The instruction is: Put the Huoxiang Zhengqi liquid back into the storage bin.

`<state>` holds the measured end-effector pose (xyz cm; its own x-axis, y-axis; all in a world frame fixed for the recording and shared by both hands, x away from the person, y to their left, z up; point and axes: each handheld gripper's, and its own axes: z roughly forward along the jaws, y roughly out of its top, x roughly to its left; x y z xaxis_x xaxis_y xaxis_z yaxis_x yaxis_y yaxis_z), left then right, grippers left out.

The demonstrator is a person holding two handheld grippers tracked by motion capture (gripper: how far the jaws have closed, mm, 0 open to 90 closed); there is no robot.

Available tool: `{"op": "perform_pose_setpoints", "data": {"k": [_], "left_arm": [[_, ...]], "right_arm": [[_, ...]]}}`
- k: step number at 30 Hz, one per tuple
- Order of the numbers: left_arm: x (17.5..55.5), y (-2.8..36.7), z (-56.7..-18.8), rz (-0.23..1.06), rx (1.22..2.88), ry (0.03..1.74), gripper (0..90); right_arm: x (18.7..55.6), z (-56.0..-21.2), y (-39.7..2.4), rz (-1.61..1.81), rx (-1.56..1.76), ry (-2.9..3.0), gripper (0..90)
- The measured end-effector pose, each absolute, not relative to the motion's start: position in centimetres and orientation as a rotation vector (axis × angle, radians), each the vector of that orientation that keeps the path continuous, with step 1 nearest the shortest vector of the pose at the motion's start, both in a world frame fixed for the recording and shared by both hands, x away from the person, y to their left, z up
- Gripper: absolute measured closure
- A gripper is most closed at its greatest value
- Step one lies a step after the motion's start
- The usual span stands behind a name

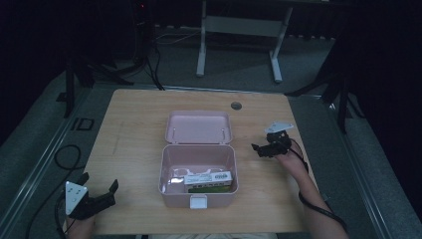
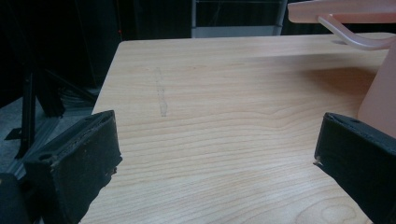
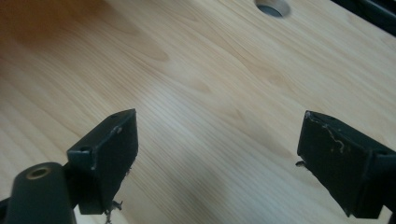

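While both our grippers hang empty with jaws spread wide, the pink box (image 1: 197,174) sits open in the middle of the surface (image 1: 134,124), its lid (image 1: 199,127) thrown back flat on the far side. Inside the box, toward its near wall, lies a small white carton (image 1: 208,178) with something green beneath it; we cannot tell what that green item is.

We judge that the packing is done, since the carton is already in, and what remains is swinging the lid over and pressing the white latch (image 1: 198,201) at the front.

Our left gripper (image 1: 97,191) rests low at the near left corner of the surface, well apart from the box; in the left gripper view the box's pink wall (image 2: 378,100) shows beside the right-hand jaw, the lid's edge overhead. Our right gripper (image 1: 263,148) hovers to the right of the box, near the hinge line, pointing toward it but touching nothing. In the right gripper view bare wood lies between the jaws, with the cable hole (image 3: 273,7) beyond.
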<state>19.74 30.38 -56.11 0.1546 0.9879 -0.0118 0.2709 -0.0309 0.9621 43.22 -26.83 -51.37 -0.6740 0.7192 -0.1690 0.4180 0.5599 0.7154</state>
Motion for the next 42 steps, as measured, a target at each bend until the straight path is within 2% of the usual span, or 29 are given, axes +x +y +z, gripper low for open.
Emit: {"op": "perform_pose_setpoints", "data": {"k": [17,42], "left_arm": [[19.8,30.4,-56.1,0.954,1.486,1.282,0.3],[19.6,30.5,-56.1,0.952,1.471,1.276,0.3]], "right_arm": [[41.3,-54.2,-31.9,0.992,1.187,2.135,12.2],[40.7,-54.1,-36.0,1.081,1.453,1.887,11.5]]}}
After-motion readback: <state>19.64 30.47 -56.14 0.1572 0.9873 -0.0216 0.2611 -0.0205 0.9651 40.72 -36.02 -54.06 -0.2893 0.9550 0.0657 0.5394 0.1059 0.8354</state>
